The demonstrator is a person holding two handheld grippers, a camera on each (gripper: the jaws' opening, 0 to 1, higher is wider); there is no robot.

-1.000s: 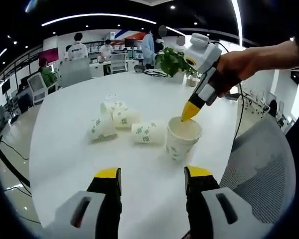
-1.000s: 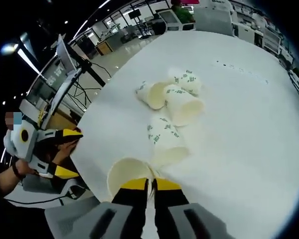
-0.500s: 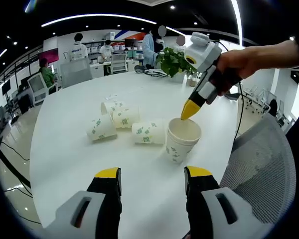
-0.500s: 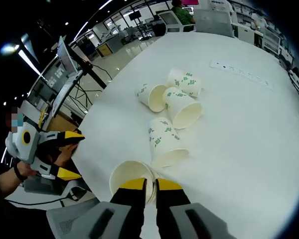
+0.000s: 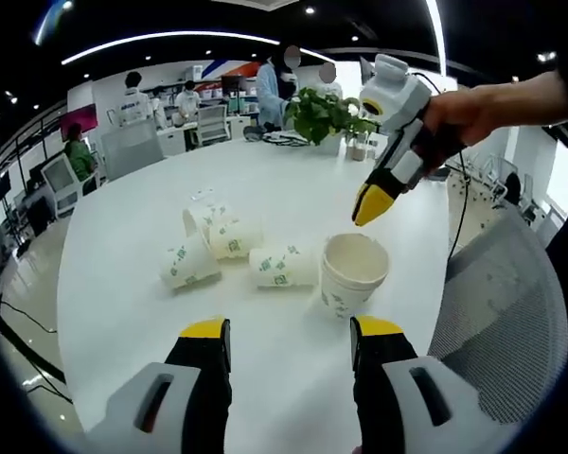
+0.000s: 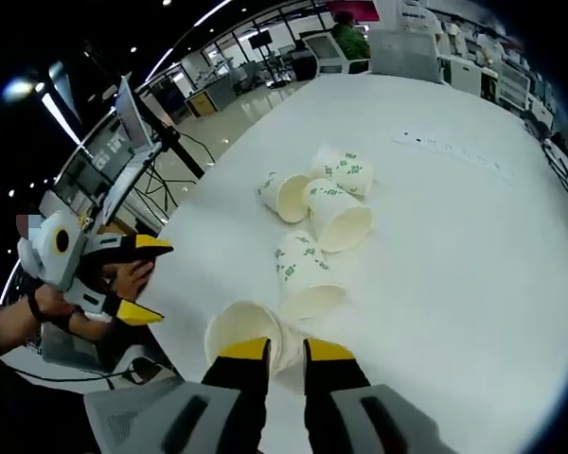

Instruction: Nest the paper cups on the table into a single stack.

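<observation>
Standing upright near the table (image 5: 123, 284) edge, one cup (image 5: 353, 274) sits beside four tipped cups (image 5: 229, 251). Right gripper (image 5: 369, 203) hovers above its rim, jaws slightly parted, gripping nothing; left gripper (image 5: 289, 340) spread wide, empty. Risk: a clumsy regrasp tips the light cup or rolls neighbours off.

the tabletop (image 5: 151, 284) was plain glossy white. the paper cups were cream-white with small green printed marks on their sides: the upright cup (image 5: 353, 273) had a pale cream inside, and the three lying cups (image 5: 229, 250) carried the same green print. the left gripper (image 5: 289, 340) had black jaws with yellow tips on a light grey body. the right gripper (image 5: 371, 203) was white and black with yellow jaw tips. a plant (image 5: 322, 113) at the far edge was green.
</observation>
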